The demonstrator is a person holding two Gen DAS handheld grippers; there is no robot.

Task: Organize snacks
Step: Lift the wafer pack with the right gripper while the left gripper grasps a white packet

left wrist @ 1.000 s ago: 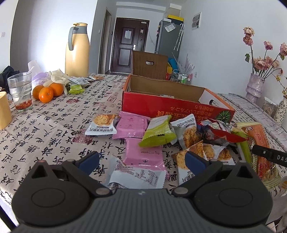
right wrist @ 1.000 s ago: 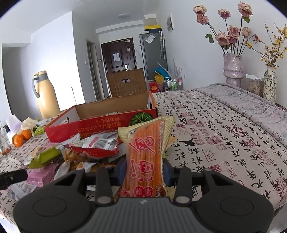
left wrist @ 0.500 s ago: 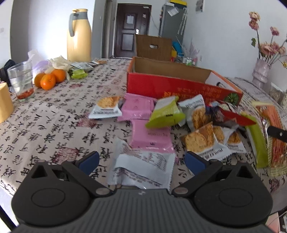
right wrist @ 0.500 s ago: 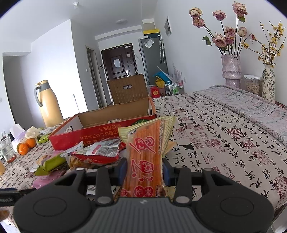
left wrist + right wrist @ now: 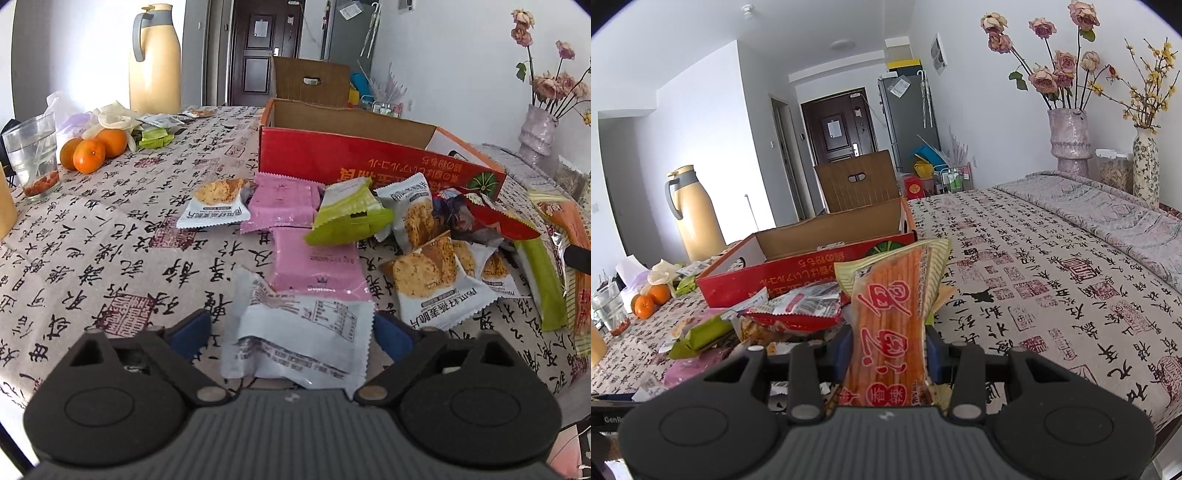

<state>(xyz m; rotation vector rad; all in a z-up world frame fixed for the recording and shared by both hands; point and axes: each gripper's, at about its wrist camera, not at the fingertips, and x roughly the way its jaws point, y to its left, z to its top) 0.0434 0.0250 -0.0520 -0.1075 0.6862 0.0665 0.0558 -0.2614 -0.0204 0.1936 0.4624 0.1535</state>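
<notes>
A white snack packet (image 5: pixel 306 317) with a printed nutrition label lies on the tablecloth between the jaws of my left gripper (image 5: pixel 291 336). The jaws are closing; the left pad still stands clear of the packet. Beyond it lie two pink packets (image 5: pixel 314 266), a green packet (image 5: pixel 347 218) and several cracker packets (image 5: pixel 424 280), in front of an open red cardboard box (image 5: pixel 369 162). My right gripper (image 5: pixel 886 350) is shut on a long orange snack packet (image 5: pixel 890 295), held upright off the table near the red box (image 5: pixel 798 273).
A yellow thermos jug (image 5: pixel 155 59), oranges (image 5: pixel 92 151) and a glass (image 5: pixel 33 155) stand at the far left. Two vases with flowers (image 5: pixel 1069 140) stand at the far right. Bare tablecloth (image 5: pixel 1052 288) stretches right of the snack pile.
My left gripper has tipped down and come in over the white packet, and its jaws have narrowed around it. The right gripper keeps still with the orange packet.
</notes>
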